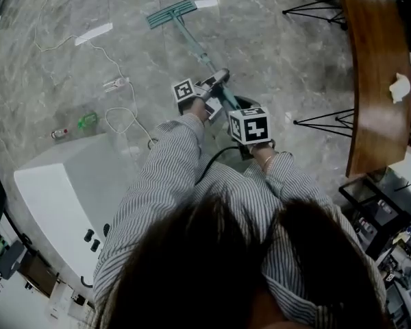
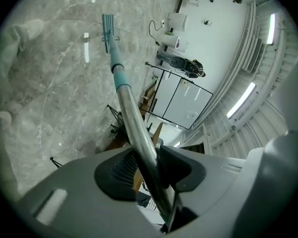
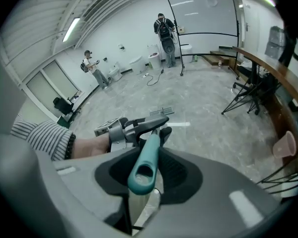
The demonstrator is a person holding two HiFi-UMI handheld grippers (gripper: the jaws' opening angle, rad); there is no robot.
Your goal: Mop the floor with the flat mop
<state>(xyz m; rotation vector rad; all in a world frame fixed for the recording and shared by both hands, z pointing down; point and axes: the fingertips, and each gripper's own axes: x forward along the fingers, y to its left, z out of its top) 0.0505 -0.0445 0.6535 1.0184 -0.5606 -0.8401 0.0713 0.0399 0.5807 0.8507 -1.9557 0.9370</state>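
No words, numbers or brand names can be read in any view; the marker cubes (image 1: 251, 125) at the head view's centre bear only black-and-white patterns.

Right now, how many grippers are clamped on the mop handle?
2. The left gripper grips the metal shaft lower down; the right gripper holds the teal top end. Both show clearly.

Head steeply downward; gripper views close along mop (image 1: 192, 40)
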